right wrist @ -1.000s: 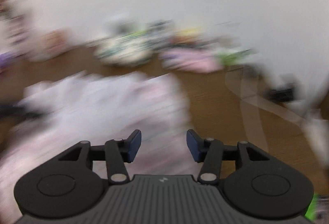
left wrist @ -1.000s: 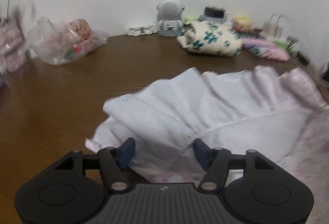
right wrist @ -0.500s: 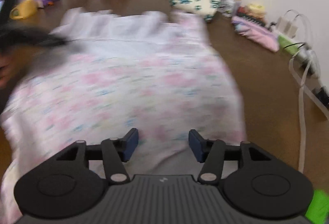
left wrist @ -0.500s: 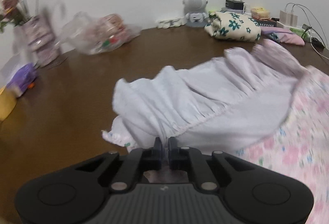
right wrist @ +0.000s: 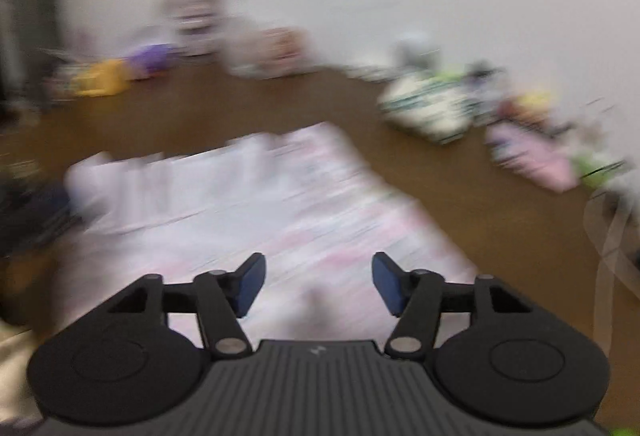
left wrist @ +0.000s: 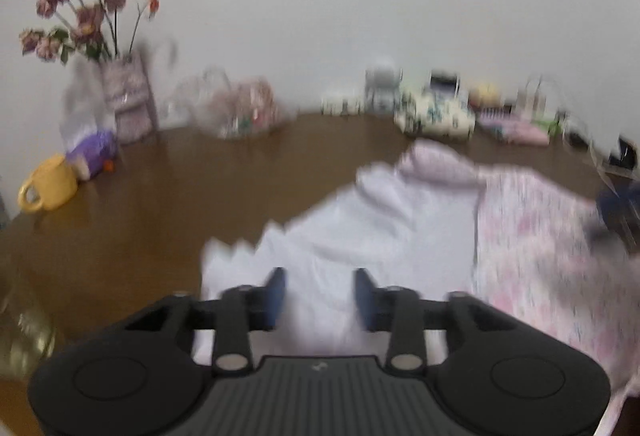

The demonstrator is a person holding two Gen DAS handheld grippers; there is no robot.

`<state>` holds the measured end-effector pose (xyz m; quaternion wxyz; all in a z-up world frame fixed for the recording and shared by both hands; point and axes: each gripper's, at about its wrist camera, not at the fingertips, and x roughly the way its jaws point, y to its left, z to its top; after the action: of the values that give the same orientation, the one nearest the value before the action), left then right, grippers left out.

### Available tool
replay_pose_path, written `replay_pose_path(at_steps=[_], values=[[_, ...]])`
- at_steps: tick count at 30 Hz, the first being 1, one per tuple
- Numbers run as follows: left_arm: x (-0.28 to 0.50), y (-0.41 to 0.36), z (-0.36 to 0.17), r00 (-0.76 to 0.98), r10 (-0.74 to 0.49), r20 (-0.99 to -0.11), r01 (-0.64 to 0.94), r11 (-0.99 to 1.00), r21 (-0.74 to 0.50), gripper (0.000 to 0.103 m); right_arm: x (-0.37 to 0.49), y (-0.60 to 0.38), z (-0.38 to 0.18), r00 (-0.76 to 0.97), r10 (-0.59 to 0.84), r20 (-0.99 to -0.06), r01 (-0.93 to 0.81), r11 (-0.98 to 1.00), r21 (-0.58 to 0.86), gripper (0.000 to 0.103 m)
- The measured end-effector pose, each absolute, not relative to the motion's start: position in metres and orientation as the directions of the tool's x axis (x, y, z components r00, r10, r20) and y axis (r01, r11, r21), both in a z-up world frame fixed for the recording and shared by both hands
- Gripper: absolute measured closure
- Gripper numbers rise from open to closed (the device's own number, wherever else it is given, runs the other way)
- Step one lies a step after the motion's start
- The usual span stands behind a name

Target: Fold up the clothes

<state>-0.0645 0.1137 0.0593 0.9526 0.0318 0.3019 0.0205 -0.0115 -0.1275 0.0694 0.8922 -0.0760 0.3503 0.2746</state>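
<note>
The left gripper point(left wrist: 320, 294) is seen with its jaws opening; white cloth of the garment point(left wrist: 360, 228) lies between and below the blue pads, but no pinch on it is observed. The right gripper point(right wrist: 318, 286) is likewise recorded with its jaws opening, set wide, with the pink-flowered part of the garment point(right wrist: 312, 204) beneath them and nothing gripped.

The garment is spread on the brown worktop point(left wrist: 168, 204). Ahead of the left jaws its white lining is turned up; to their right the flowered side is shown. Ahead of the right jaws the flowered cloth runs away toward a white band at its far left.

Both views are blurred. Further out, to the left of the left jaws, a yellow mug point(left wrist: 48, 184) is noted beside a purple object point(left wrist: 94, 152). Beyond these, a vase of dried flowers point(left wrist: 124, 96) stands against the wall. Far ahead of the left jaws a clear plastic bag point(left wrist: 236, 108) is seen, and to its right a cream bundle with green flowers point(left wrist: 436, 114) among small items that cannot be made out.
</note>
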Motion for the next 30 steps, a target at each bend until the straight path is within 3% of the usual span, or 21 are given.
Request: replay_pose_path(at_steps=[2, 8, 10, 12, 14, 16, 22, 25, 28, 29, 30], values=[[-0.052, 0.118, 0.056, 0.816, 0.033, -0.578, 0.002, 0.998, 0.061, 0.062, -0.031, -0.128, 0.061, 0.563, 0.473, -0.678, -0.583, 0.809, 0.081, 0.030], [-0.032, 0.104, 0.032, 0.773, 0.004, -0.635, 0.077, 0.992, 0.100, 0.062, -0.054, -0.120, 0.024, 0.513, 0.422, -0.747, -0.613, 0.790, 0.026, 0.033], [-0.030, 0.104, 0.026, 0.764, 0.027, -0.645, 0.060, 0.992, 0.112, 0.063, -0.064, -0.115, 0.018, 0.505, 0.400, -0.765, -0.618, 0.786, 0.003, 0.045], [-0.029, 0.110, 0.021, 0.747, 0.033, -0.664, 0.041, 0.995, 0.096, 0.084, -0.069, -0.116, 0.016, 0.501, 0.401, -0.767, -0.612, 0.791, 0.013, 0.066], [-0.032, 0.115, 0.019, 0.736, 0.027, -0.676, 0.034, 0.996, 0.077, 0.087, -0.069, -0.118, 0.016, 0.508, 0.384, -0.771, -0.595, 0.804, 0.009, 0.085], [-0.038, 0.117, 0.019, 0.733, 0.026, -0.680, 0.033, 0.997, 0.074, 0.087, -0.061, -0.123, 0.019, 0.513, 0.353, -0.783, -0.573, 0.819, -0.007, 0.090], [-0.075, 0.094, 0.025, 0.712, 0.006, -0.702, 0.089, 0.991, 0.099, 0.090, -0.016, -0.133, 0.020, 0.600, 0.162, -0.783, -0.485, 0.852, -0.196, 0.090], [-0.091, 0.082, 0.027, 0.705, -0.026, -0.709, 0.130, 0.987, 0.093, 0.087, 0.021, -0.137, 0.017, 0.656, 0.054, -0.753, -0.413, 0.861, -0.298, 0.091], [-0.088, 0.085, 0.038, 0.724, -0.043, -0.689, 0.117, 0.991, 0.061, 0.080, 0.053, -0.149, 0.024, 0.644, 0.067, -0.762, -0.369, 0.900, -0.232, 0.089], [-0.081, 0.087, 0.045, 0.728, -0.078, -0.681, 0.126, 0.992, 0.021, 0.073, 0.056, -0.156, 0.031, 0.639, 0.102, -0.762, -0.359, 0.916, -0.179, 0.079], [-0.073, 0.089, 0.053, 0.731, -0.113, -0.673, 0.135, 0.991, -0.019, 0.066, 0.060, -0.162, 0.039, 0.635, 0.136, -0.761, -0.349, 0.929, -0.125, 0.055]])
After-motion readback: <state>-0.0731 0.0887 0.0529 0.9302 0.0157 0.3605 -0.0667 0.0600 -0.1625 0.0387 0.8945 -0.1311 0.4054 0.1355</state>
